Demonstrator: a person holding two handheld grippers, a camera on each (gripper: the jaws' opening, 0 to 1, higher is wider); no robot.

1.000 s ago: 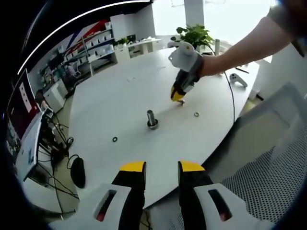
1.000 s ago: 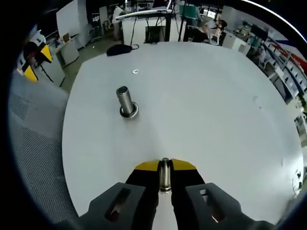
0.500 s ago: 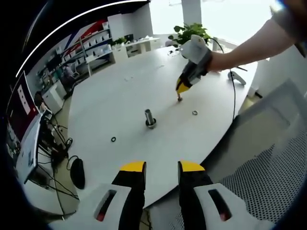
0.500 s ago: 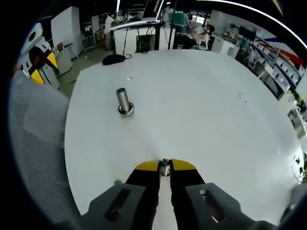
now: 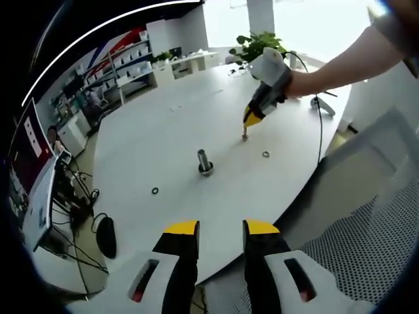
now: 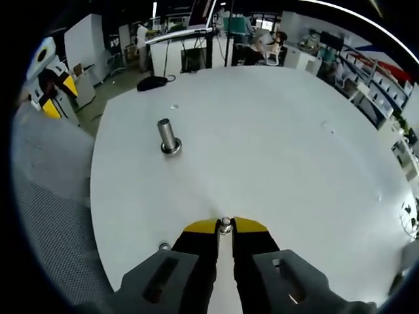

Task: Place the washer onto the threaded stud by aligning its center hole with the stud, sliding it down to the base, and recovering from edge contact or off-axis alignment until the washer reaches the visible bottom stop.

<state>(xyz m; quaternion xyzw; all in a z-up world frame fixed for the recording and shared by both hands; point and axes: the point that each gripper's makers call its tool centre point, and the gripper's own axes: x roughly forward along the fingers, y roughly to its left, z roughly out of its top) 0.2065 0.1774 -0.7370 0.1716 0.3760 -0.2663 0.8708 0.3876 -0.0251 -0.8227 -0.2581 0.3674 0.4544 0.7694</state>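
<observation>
Washer [image 6: 225, 226]: pinched edge-on in my right gripper [image 6: 225, 230], lifted off the table [image 6: 288, 150].
Stud [image 6: 167, 135]: upright, ahead and left of the washer, well apart.
Left gripper [image 5: 220, 230]: jaws parted, empty, farther from the stud.

White round table [image 6: 275, 150]; metallic grey threaded stud [image 6: 166, 135]; silvery washer [image 6: 224, 226] between yellow-tipped black right gripper [image 6: 224, 230] jaws.
</observation>
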